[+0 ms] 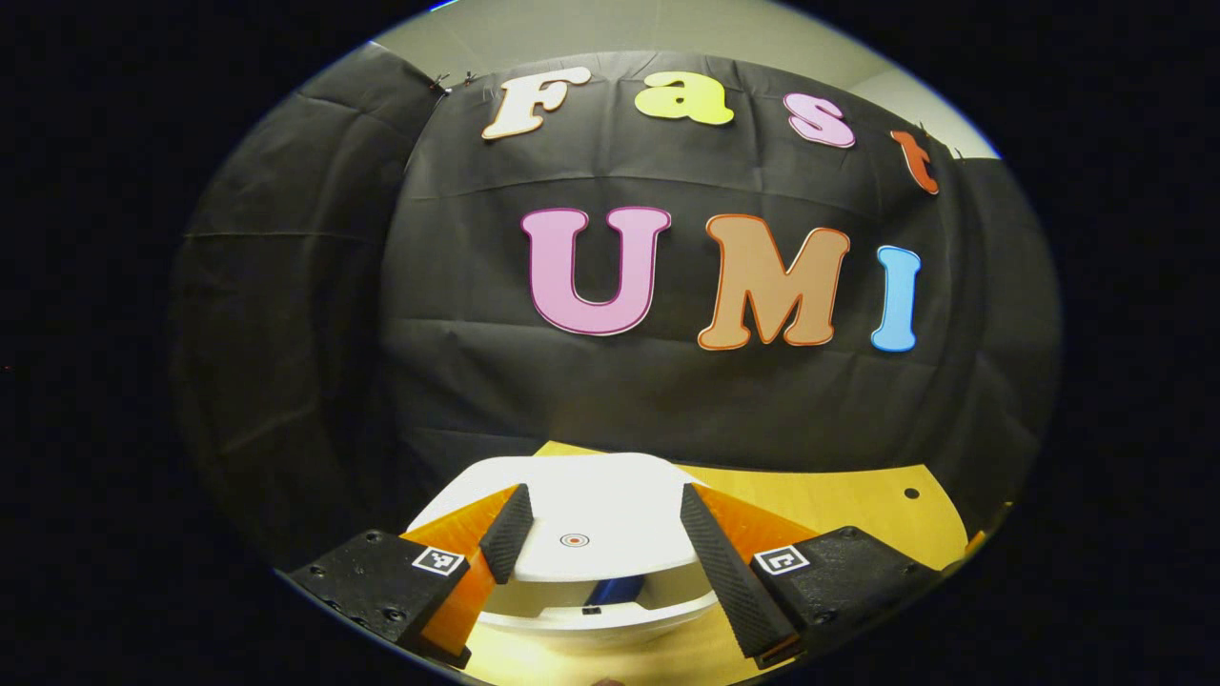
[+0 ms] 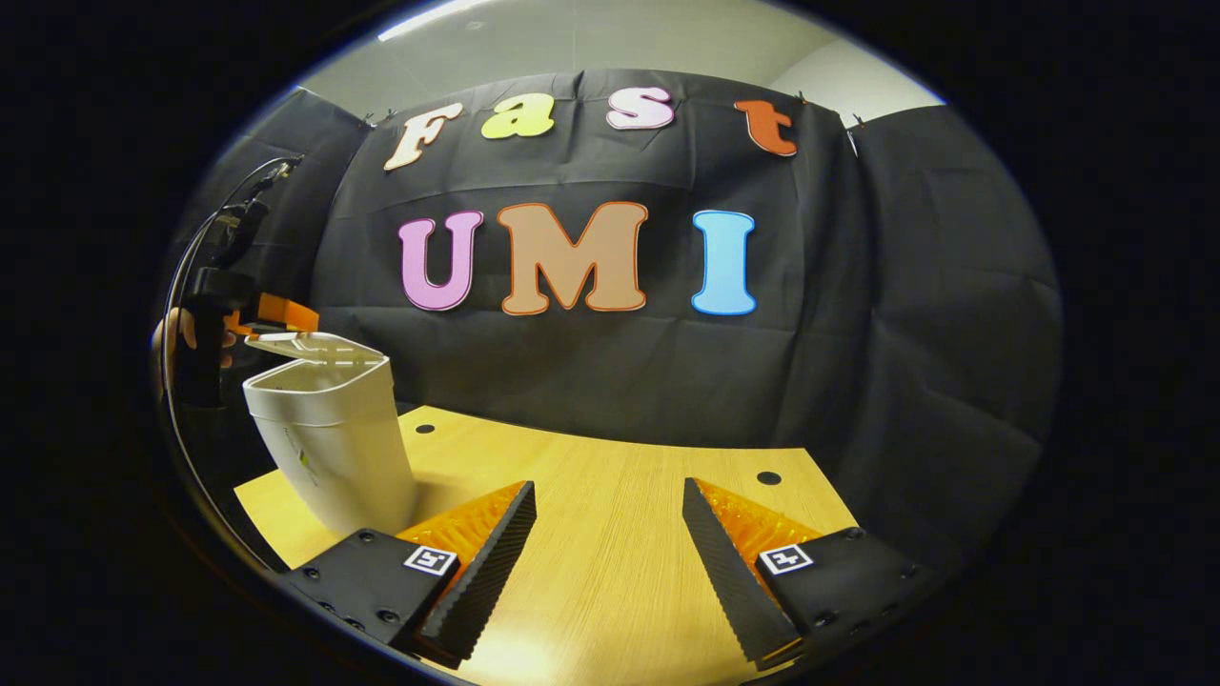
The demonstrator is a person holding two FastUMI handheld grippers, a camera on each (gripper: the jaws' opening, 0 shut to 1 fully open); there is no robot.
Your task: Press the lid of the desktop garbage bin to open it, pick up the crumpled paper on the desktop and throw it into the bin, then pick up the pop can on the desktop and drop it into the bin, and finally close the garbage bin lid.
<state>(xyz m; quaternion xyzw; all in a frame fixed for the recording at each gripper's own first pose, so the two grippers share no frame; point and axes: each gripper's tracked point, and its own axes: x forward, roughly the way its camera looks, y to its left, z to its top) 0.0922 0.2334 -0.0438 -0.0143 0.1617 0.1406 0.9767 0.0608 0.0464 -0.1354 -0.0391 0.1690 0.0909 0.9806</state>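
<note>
The white bin (image 2: 329, 448) stands at the table's left end in the right gripper view. Its lid (image 2: 319, 348) sits ajar, tilted a little above the rim. My left gripper (image 1: 603, 505) hovers just over the lid (image 1: 581, 519), open, with its fingers (image 1: 505, 534) either side of a small round mark in the lid's middle. Through the gap under the lid's near edge, something blue (image 1: 615, 591) lies inside the bin. In the right gripper view, a hand holds the left gripper (image 2: 272, 314) above the lid. My right gripper (image 2: 608, 491) is open over bare wood, holding nothing.
The wooden table (image 2: 610, 534) reaches back to the black cloth wall. It has small round holes (image 2: 768, 477) near its far edge. A cable (image 2: 191, 267) runs up from the left gripper.
</note>
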